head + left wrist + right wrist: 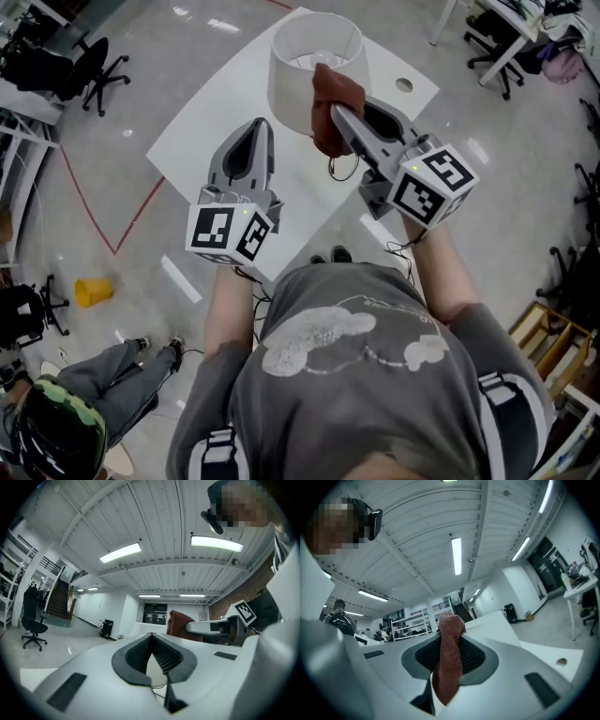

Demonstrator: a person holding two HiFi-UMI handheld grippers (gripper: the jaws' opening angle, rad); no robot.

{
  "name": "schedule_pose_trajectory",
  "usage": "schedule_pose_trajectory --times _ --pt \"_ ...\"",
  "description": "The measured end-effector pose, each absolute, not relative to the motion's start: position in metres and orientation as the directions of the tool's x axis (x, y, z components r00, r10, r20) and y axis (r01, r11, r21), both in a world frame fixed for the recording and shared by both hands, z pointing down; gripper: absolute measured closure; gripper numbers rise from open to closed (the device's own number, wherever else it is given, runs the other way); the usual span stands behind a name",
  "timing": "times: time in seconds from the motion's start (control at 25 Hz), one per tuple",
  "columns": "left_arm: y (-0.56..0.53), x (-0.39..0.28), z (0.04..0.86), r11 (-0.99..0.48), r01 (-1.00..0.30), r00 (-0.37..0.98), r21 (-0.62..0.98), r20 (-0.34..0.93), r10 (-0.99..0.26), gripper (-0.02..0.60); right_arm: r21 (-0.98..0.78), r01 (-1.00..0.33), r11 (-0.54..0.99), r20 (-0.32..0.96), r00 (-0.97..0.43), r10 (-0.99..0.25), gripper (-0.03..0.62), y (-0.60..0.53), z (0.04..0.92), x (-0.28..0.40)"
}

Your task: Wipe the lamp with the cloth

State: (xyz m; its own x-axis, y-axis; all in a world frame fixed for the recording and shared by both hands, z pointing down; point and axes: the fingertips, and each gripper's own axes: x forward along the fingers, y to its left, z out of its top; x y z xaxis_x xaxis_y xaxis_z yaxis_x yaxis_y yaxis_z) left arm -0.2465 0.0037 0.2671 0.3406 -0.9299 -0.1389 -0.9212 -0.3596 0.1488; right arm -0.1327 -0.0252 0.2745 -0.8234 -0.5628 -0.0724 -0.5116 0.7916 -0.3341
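Observation:
The lamp's white cylindrical shade (314,70) stands on the white table (216,131). My right gripper (333,108) is shut on a reddish-brown cloth (335,98), held up against the shade's near right side; whether it touches I cannot tell. In the right gripper view the cloth (450,660) hangs out from between the ribbed pads of that gripper (449,637). My left gripper (262,127) hovers to the left of the shade, shut and empty. The left gripper view shows its closed jaws (152,641), with the cloth (180,623) and the right gripper (220,627) beyond.
A black cable (342,169) loops on the table below the lamp, and a round hole (404,84) marks the table's far right corner. Office chairs (94,70) stand at the left. A yellow cup (91,292) lies on the floor. Another person (66,403) is at lower left.

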Motion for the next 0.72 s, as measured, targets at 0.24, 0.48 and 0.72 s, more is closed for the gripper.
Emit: schedule_pose_trajectory --times 0.24,0.48,0.72 --pt "0.005 -0.248 0.285 -0.400 -0.897 0.382 0.186 -0.129 -0.915 0.574 -0.351 -0.580 0.735 -0.012 -0.782 -0.623 0.508 -0.033 0.295 -0.128" --pt "-0.001 -0.245 0.295 -0.407 -0.891 0.390 0.200 -0.119 -0.913 0.574 -0.359 -0.621 0.697 0.052 -0.759 -0.649 0.508 -0.040 0.326 -0.121" --pt "-0.005 -0.239 0.313 -0.373 -0.904 0.364 0.207 -0.083 -0.928 0.574 -0.388 -0.615 0.686 0.110 -0.770 -0.629 0.508 -0.047 0.360 -0.109"
